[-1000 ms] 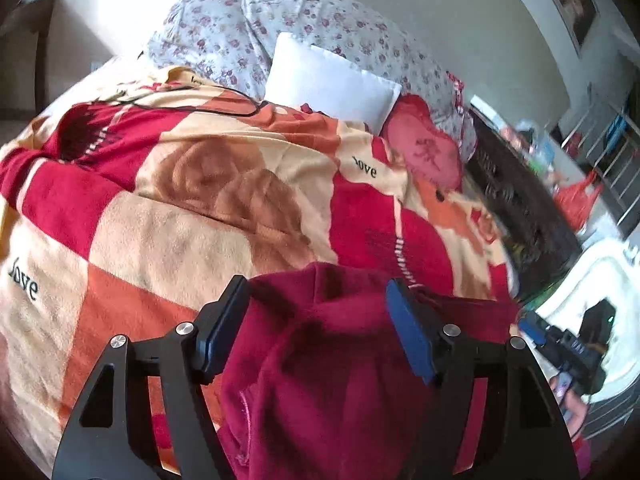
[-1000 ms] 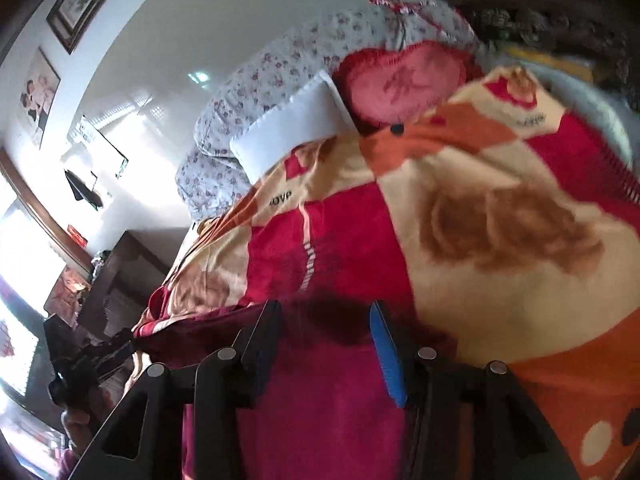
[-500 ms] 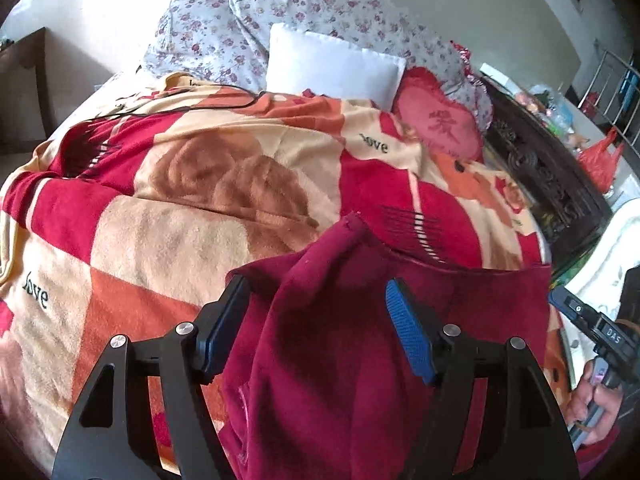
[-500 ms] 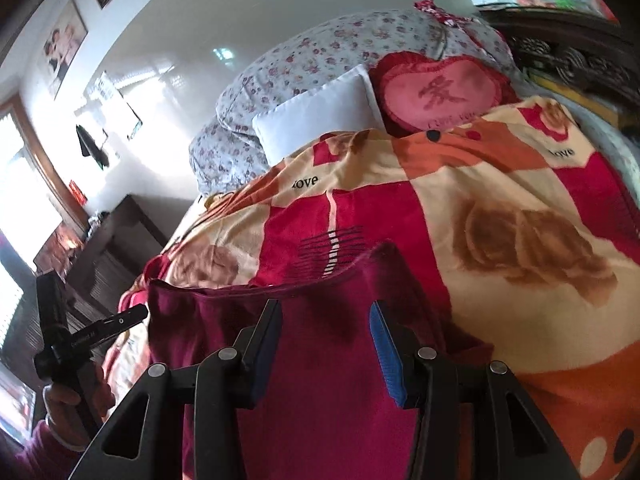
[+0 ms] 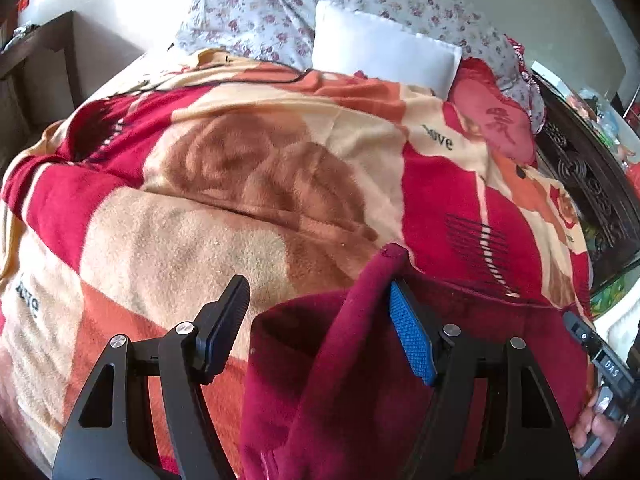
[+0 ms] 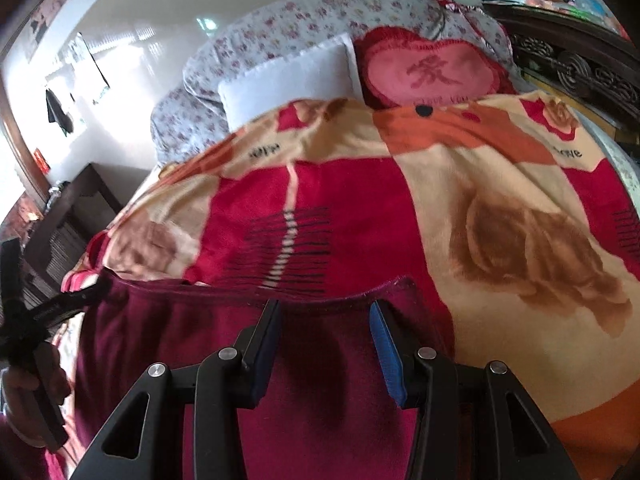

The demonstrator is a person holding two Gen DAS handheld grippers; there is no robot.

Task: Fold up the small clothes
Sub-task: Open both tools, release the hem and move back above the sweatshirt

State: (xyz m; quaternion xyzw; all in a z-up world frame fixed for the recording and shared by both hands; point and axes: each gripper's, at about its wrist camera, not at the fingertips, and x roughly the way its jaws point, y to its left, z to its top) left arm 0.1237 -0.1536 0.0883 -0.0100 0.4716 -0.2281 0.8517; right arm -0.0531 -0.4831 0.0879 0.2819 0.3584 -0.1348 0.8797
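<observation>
Maroon garment (image 5: pixel 360 380), low in both views, spread over the near end of a bed on a printed blanket (image 5: pixel 180 240), upper hem drawn fairly straight from one tool to the other.

Left gripper (image 5: pixel 316 284): jaws wide apart, clamped on nothing. One corner of the cloth hooked as a peak over the blue-padded finger (image 5: pixel 412 336), right of centre. Black finger clear of the cloth, above bare blanket.

Right gripper (image 6: pixel 324 306): jaws moderately apart, cloth filling the gap below the hem, second corner just past the blue-padded finger. Pressing or merely resting there: impossible to tell.

Step in hand (judged): laying the garment flat ahead of a first fold. To do it well:
- lower both corners together, hem taut and level;
- set down rather than drag, since pile on pile probably grips and rucks;
- flatten the diagonal ridge under the left-hand peak before any release.

Materials and shapes:
- Garment: thick, matte, plush, soft rounded folds, narrow stitched hem.
- Blanket: fleecy, lumpy, blocks of red, orange and cream, brown roses, the word "love".
- At upper centre: white pillow (image 5: pixel 380 52), smooth and rectangular; heart-shaped cushion (image 6: pixel 432 72), pink face, red frilled edge; floral bedding (image 5: pixel 248 12), thin and crumpled.
- Tools: hard black fingers, ribbed blue pads.
</observation>
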